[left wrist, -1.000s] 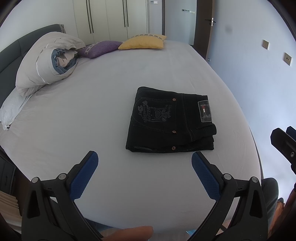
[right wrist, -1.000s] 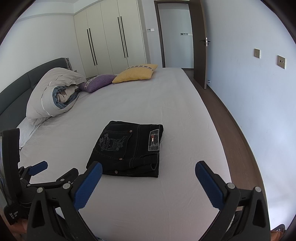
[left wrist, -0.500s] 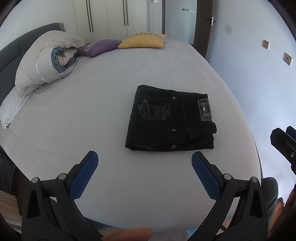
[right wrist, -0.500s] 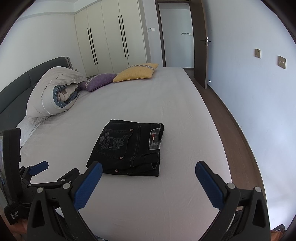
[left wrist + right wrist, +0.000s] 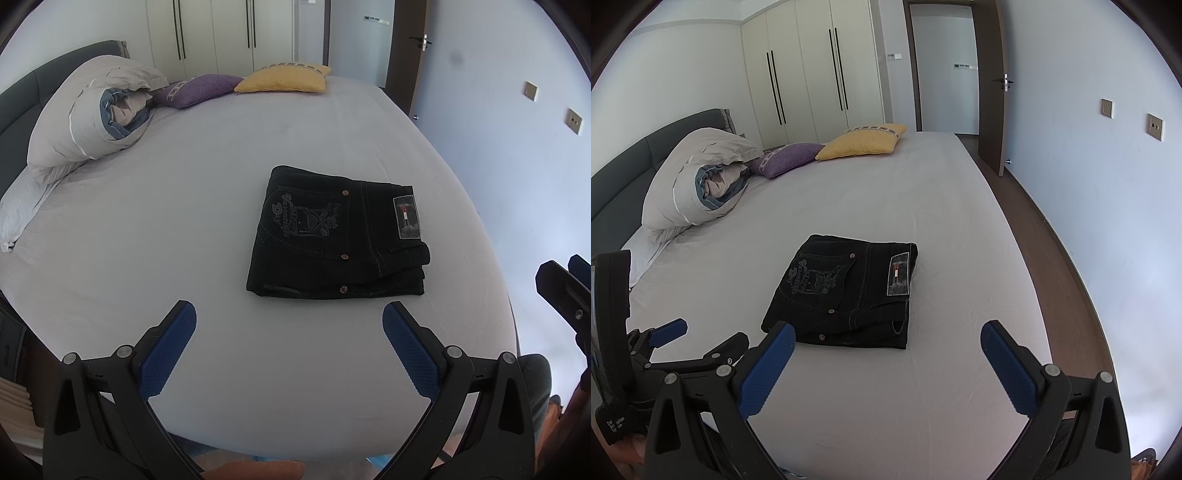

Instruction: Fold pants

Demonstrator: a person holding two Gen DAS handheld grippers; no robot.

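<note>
The black pants (image 5: 338, 234) lie folded into a compact rectangle on the white bed (image 5: 184, 236), back pocket embroidery and waist label facing up. They also show in the right wrist view (image 5: 846, 291). My left gripper (image 5: 289, 334) is open and empty, held above the bed's near edge, short of the pants. My right gripper (image 5: 887, 356) is open and empty, just short of the pants' near edge. The left gripper also shows in the right wrist view (image 5: 698, 343) at the lower left.
A rolled duvet (image 5: 88, 122) lies at the head of the bed on the left, with a purple cushion (image 5: 195, 88) and a yellow cushion (image 5: 284, 79) behind it. Wardrobes (image 5: 812, 81) and a doorway (image 5: 945, 74) stand at the back. Floor (image 5: 1045, 266) runs along the bed's right side.
Both grippers have drawn back and risen slightly; the pants sit a little lower in both views. The pants themselves have not moved.
</note>
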